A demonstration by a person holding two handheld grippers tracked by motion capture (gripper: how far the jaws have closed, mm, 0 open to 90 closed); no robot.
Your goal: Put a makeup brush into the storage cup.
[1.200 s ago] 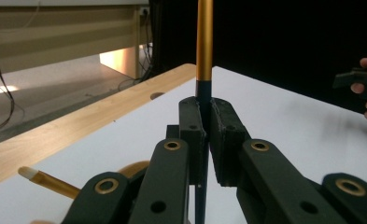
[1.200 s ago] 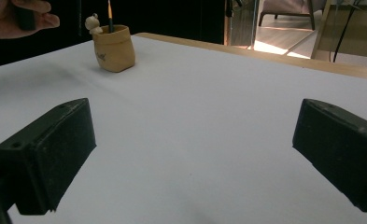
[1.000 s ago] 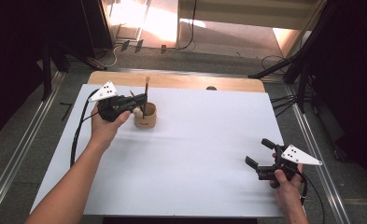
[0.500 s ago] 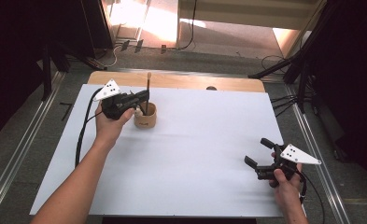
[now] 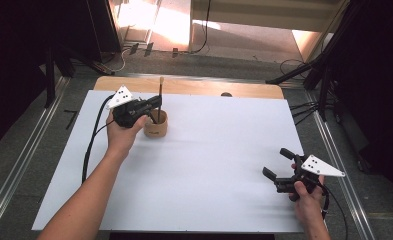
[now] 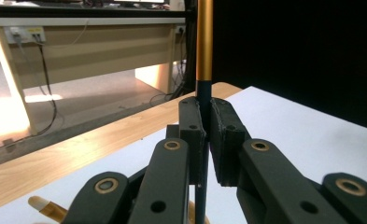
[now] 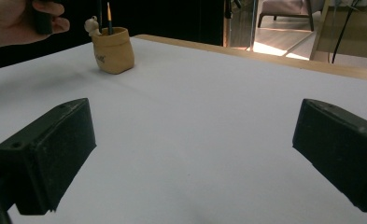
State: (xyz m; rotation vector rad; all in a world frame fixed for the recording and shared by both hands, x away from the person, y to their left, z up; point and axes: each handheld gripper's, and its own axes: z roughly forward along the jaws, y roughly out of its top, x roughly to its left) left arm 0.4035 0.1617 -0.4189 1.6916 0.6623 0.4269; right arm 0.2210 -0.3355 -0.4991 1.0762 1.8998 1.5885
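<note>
Near the desk's far left corner the left tongs (image 5: 154, 104) clamp the upright brush (image 5: 160, 90) directly above the pot (image 5: 156, 125), while the right tongs (image 5: 279, 170) rest open, well apart.

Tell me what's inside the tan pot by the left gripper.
A brush stands upright in the tan pot, clamped by the left gripper. The right gripper view shows a second, orange-handled brush in it. The pot's wall hides the bottom and the brush ends.
</note>
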